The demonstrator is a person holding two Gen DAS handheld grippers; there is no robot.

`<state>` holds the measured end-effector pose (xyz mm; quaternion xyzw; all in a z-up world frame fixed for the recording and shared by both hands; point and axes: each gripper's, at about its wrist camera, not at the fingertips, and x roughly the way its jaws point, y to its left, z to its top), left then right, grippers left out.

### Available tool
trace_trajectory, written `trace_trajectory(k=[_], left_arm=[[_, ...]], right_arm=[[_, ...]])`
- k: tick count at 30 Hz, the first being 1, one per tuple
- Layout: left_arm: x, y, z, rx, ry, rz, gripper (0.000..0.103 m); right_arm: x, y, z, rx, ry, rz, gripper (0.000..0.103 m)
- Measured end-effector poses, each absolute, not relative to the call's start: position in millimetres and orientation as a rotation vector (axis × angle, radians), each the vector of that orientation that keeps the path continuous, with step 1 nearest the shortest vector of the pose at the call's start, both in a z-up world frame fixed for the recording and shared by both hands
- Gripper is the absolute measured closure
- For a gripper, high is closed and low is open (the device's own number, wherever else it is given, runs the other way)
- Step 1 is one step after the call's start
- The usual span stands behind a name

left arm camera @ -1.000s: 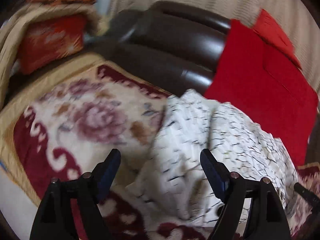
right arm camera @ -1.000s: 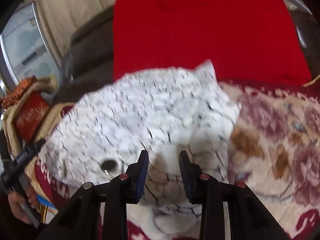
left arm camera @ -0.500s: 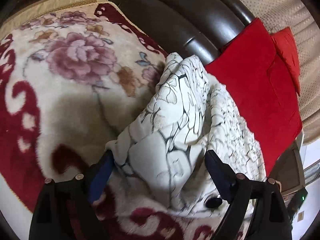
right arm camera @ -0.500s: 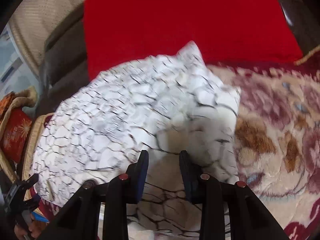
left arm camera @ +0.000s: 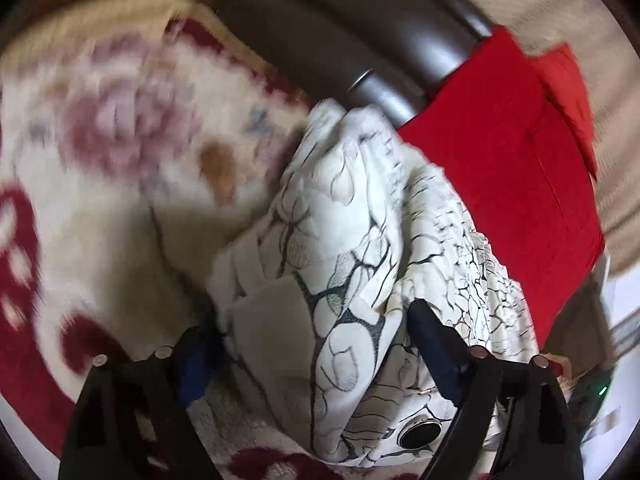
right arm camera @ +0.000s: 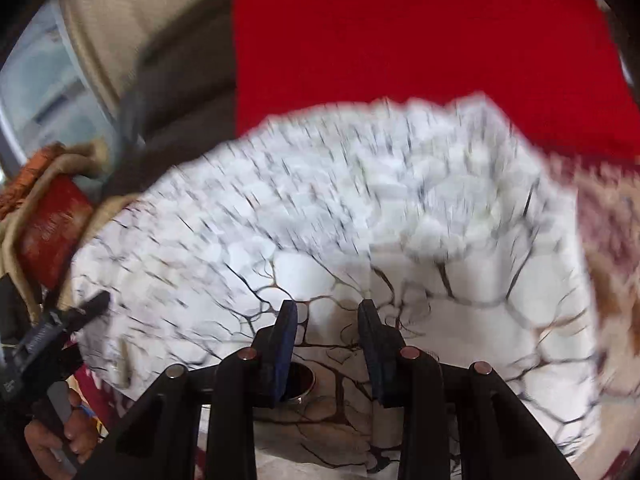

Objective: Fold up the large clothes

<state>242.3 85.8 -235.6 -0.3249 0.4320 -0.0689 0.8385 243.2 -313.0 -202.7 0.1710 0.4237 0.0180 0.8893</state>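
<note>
A large white garment with a black crackle print lies bunched on a floral blanket. It has big dark round buttons. My left gripper is open, its jaws wide on either side of a raised fold of the garment. In the right wrist view the garment spreads wide and blurred. My right gripper is partly closed with the garment's edge between its jaws, which stand a little apart. The left gripper shows at that view's left edge.
A dark brown sofa back runs behind the blanket. A red cloth drapes over the sofa to the right; it fills the top of the right wrist view. A red and tan cushion sits at the left end.
My left gripper has pushed further in around the raised fold. My right gripper has lifted the garment's edge, and the cloth now spreads wider across its view.
</note>
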Motion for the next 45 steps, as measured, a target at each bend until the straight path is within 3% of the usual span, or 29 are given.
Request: trace_trajectory(k=[4, 7, 13, 18, 19, 21, 23, 27, 30, 35, 36, 39, 43, 44, 45], left_arm=[[242.5, 81.2, -230.1, -0.679, 0.883, -0.185, 0.015], [242.9, 70.6, -223.2, -0.617, 0.865, -0.172, 0.026], [249.0, 67.5, -227.4, -0.629, 0.892, -0.156, 0.021], [258.3, 70.0, -230.5, -0.66, 0.887, -0.202, 0.021], [258.0, 72.3, -230.9, -0.674, 0.879, -0.212, 0.023], [258.7, 74.7, -230.0, -0.687, 0.861, -0.222, 0.038], [258.8, 72.0, -227.5, -0.672, 0.846, -0.223, 0.042], [260.9, 58.6, -216.7, -0.605, 0.804, -0.203, 0.039], [264.6, 48.7, -214.1, -0.576, 0.806, -0.19, 0.022], [274.9, 52.3, -219.8, -0.595, 0.823, -0.183, 0.024], [277.4, 53.0, -221.2, -0.589, 0.83, -0.173, 0.036], [283.3, 53.0, -223.4, -0.591, 0.834, -0.184, 0.048], [285.3, 47.4, -217.2, -0.569, 0.807, -0.18, 0.049], [286.7, 45.6, -216.0, -0.563, 0.806, -0.178, 0.046], [286.9, 45.3, -215.8, -0.564, 0.81, -0.172, 0.035]], right_arm=[[241.7, -317.6, -199.5, 0.393, 0.861, 0.049, 0.068], [239.1, -309.6, -187.5, 0.362, 0.816, 0.064, 0.067], [239.2, -281.1, -160.8, 0.316, 0.702, 0.181, 0.067], [270.5, -260.0, -188.1, 0.329, 0.849, 0.195, 0.067], [278.2, -260.1, -198.6, 0.351, 0.896, 0.19, 0.066], [284.5, -262.7, -205.7, 0.382, 0.921, 0.191, 0.066], [285.7, -262.7, -200.9, 0.393, 0.921, 0.198, 0.067], [286.7, -261.6, -190.8, 0.424, 0.894, 0.232, 0.067], [290.6, -256.0, -176.7, 0.423, 0.843, 0.231, 0.067], [297.9, -274.2, -162.3, 0.389, 0.767, 0.07, 0.067], [298.5, -282.7, -162.7, 0.395, 0.764, 0.039, 0.067], [295.3, -310.5, -166.5, 0.395, 0.77, -0.064, 0.067], [283.7, -347.0, -180.3, 0.449, 0.818, -0.143, 0.067], [279.4, -354.0, -187.4, 0.458, 0.848, -0.158, 0.069], [274.5, -363.6, -199.9, 0.488, 0.894, -0.166, 0.072]])
